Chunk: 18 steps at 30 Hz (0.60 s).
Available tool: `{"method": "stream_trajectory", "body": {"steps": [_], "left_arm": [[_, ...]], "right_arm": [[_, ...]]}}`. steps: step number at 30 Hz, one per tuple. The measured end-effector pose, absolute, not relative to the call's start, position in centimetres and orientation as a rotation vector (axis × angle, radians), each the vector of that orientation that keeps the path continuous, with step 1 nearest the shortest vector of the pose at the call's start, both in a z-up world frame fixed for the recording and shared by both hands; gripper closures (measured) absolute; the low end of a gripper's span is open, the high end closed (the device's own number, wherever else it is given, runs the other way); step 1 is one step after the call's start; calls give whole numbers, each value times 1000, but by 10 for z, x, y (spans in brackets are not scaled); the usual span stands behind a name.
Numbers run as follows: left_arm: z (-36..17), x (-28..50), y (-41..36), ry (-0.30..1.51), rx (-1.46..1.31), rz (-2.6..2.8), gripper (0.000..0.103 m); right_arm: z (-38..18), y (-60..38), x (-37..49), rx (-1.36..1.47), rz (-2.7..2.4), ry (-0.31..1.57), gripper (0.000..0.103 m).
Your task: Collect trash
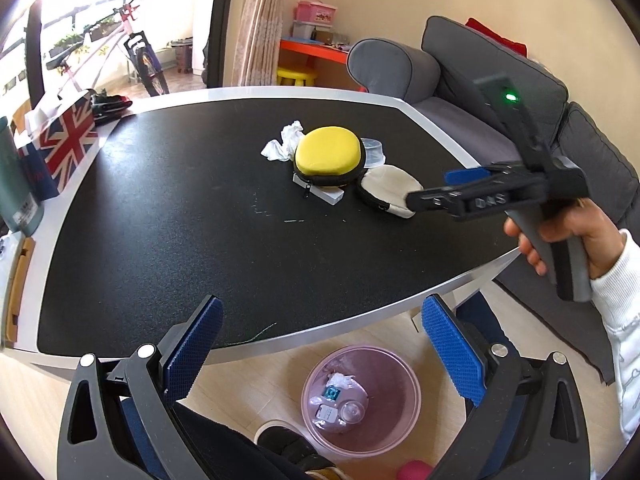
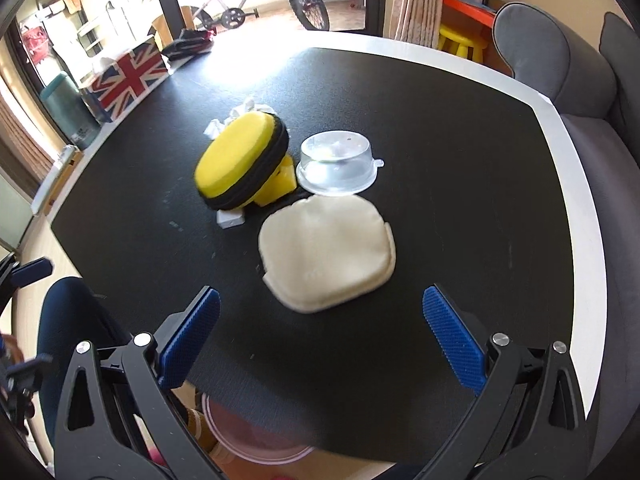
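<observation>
A crumpled white tissue [image 1: 282,142] lies on the black table [image 1: 200,216] behind a yellow zip case [image 1: 329,159]; it also shows in the right wrist view [image 2: 236,114]. A clear plastic cup [image 2: 338,162] stands upside down next to the case, above a cream pouch [image 2: 326,254]. A pink bin [image 1: 362,398] with trash in it stands on the floor below the table edge. My left gripper [image 1: 320,348] is open and empty above the table edge and the bin. My right gripper [image 2: 320,344] is open and empty just short of the cream pouch.
A Union Jack tissue box [image 1: 66,142] and a teal bottle [image 1: 16,184] stand at the table's left edge. A white block [image 1: 330,195] lies under the yellow case. A grey sofa [image 1: 520,92] is to the right. A bicycle [image 1: 132,48] stands behind.
</observation>
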<state>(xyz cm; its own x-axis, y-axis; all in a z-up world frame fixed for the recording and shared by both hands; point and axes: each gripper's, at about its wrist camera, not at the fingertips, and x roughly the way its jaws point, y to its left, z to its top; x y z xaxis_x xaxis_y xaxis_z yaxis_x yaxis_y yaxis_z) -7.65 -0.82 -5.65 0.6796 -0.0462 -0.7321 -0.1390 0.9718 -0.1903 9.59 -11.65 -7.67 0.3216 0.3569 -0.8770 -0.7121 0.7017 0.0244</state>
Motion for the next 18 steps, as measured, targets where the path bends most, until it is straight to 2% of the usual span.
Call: {"method": "stream_trajectory", "body": {"steps": [18], "left_arm": [[-57,-76,-5,826,-245,59,7]], "right_arm": [[-108,-80,128,-474,666,1171,3]]}}
